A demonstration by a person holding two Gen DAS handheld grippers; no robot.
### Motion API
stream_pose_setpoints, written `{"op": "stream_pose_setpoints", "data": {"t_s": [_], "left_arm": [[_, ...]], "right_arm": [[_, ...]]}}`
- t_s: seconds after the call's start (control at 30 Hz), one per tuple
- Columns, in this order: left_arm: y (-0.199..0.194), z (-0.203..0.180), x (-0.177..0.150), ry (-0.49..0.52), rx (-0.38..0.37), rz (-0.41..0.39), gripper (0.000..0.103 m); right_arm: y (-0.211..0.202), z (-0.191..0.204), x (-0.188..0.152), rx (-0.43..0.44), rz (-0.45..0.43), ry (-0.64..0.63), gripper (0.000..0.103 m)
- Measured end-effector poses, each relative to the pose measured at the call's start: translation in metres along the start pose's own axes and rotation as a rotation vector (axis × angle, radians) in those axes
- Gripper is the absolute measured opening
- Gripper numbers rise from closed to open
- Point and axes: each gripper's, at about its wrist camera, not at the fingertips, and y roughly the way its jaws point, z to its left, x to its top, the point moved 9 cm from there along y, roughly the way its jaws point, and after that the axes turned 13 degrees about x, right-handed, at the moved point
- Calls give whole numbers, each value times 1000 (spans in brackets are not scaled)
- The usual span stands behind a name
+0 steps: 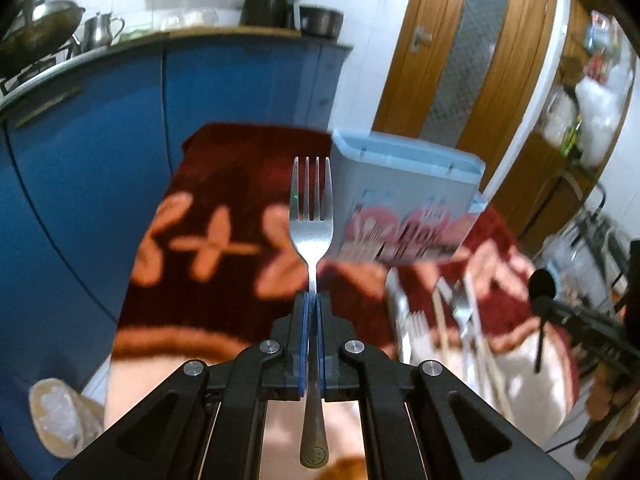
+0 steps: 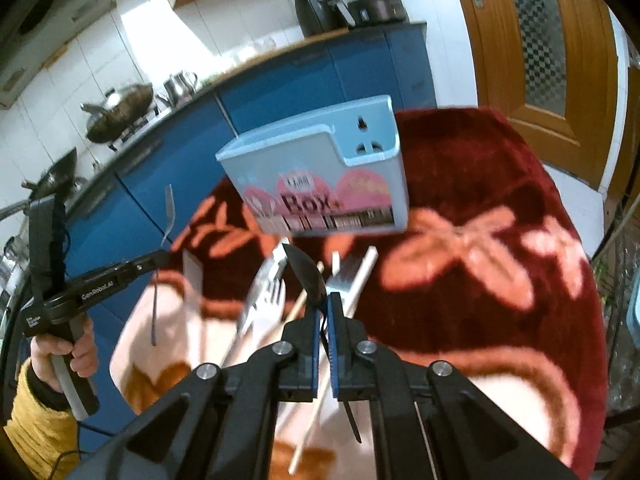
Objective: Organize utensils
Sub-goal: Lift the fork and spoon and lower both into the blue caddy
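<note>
Fork (image 1: 311,216): silver, upright, tines up, clamped at the neck by the left gripper (image 1: 311,300); handle end hanging below the pads; seen from the right wrist as a thin edge-on shape (image 2: 169,216) held above the table's left edge.
Left gripper: fingers closed tight on the fork's neck, blue pads pressed on both sides.
Black spoon (image 2: 306,276): dark bowl pointing up and away, thin handle running down between the right gripper's pads.
Right gripper (image 2: 323,304): fingers nearly together, pinching the black spoon just below its bowl.
Box (image 2: 320,176): light blue utensil holder, pink print on its front, standing on the cloth beyond both grippers; in the left view (image 1: 404,200) just right of the fork's tines.
Loose utensils: silver forks (image 2: 262,296) and pale chopsticks (image 2: 352,288) lying on the cloth, in front of the box, near the right gripper.
Cloth (image 2: 500,200): dark red with orange flower pattern, covering the table.
Background: blue cabinets (image 1: 100,140), wooden door (image 1: 460,52).
</note>
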Motion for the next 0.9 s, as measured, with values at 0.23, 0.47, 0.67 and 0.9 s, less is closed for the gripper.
{"op": "stream_pose_setpoints", "data": {"t_s": [0.23, 0.47, 0.67, 0.9], "left_arm": [[-24, -11, 44, -39, -44, -156, 3], [-34, -40, 92, -20, -51, -288, 3], [-29, -62, 127, -7, -38, -387, 3], [0, -69, 148, -21, -14, -429, 3]], "right_arm": [[-11, 7, 30, 41, -124, -20, 5], [-7, 6, 66, 33, -213, -53, 5], [1, 1, 107, 35, -307, -70, 5], [22, -10, 150, 21, -397, -100, 5]]}}
